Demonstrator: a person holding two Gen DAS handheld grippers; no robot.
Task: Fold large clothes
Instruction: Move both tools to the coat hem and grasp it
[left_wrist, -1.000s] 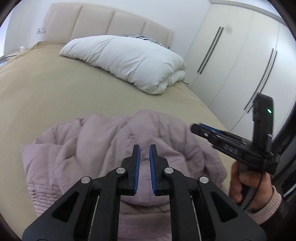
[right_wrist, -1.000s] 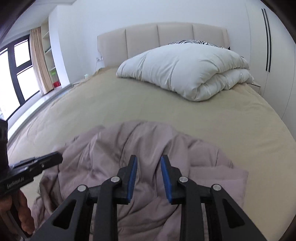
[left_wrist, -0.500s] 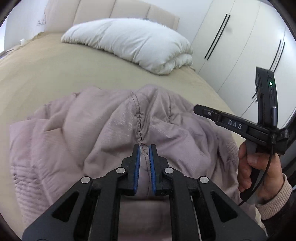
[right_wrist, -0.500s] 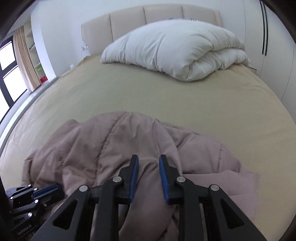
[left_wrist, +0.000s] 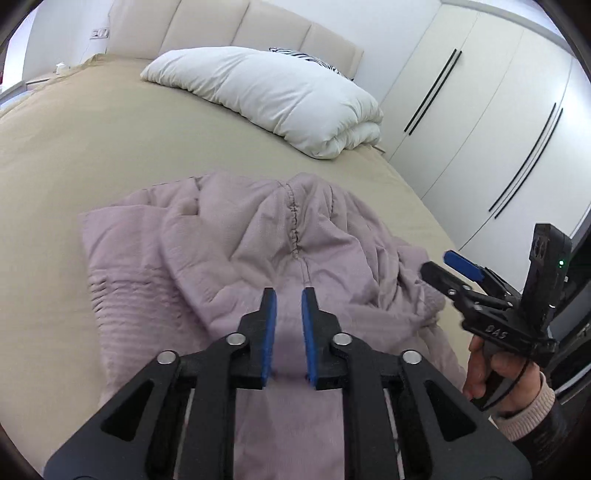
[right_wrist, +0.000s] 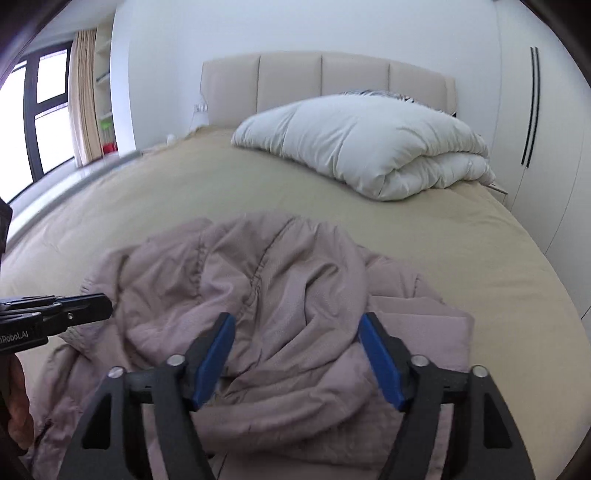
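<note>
Jacket (left_wrist: 229, 258): its near part is covered by the left gripper (left_wrist: 287, 295), and its near edge is cut off at the bottom of both views.
Striped pillow (left_wrist: 306, 57): mostly hidden behind the white duvet (left_wrist: 280, 92).
Right hand (left_wrist: 495, 373): partly cut off by the edge.
Left hand (right_wrist: 16, 402): only a sliver is seen.
Small thing on the bed's far corner (left_wrist: 61, 67): too small to be told.
</note>
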